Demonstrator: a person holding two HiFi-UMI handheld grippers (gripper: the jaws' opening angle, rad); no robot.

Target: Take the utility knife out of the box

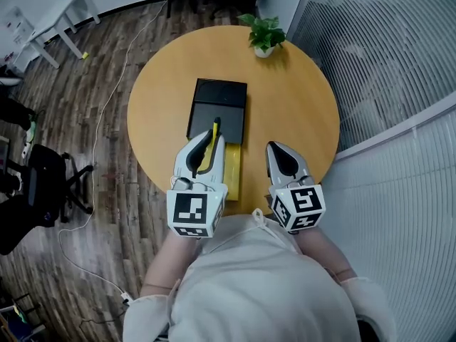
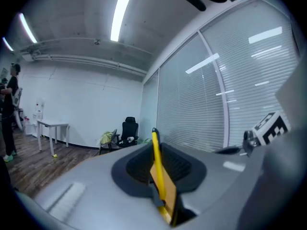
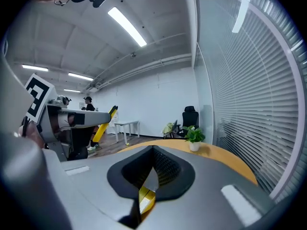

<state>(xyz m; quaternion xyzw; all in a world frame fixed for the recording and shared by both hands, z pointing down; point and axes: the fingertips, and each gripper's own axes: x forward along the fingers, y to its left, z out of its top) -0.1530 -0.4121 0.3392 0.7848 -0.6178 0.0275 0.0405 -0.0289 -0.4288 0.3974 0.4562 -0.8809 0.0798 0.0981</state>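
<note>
Left claw: the jaws are being pressed onto a yellow utility knife at a narrow opening. The knife is being pinched between them, and its slim end is sticking out past the tips.
Utility knife: it is being held in the air, out of the black box. In the head view it is showing over the box's near edge.
Right claw: the jaws are being held pressed together and nothing is being gripped. Only a yellow patch is being glimpsed through the slit below them.
Black box: it is lying flat at the middle of the desk, ahead of both claws.
Yellow flat piece: it is lying just beside the box's near edge, between the two claws, and is being partly covered by the left one.
Desk: round and wooden. A potted plant is standing at its far edge, well apart from the box.
</note>
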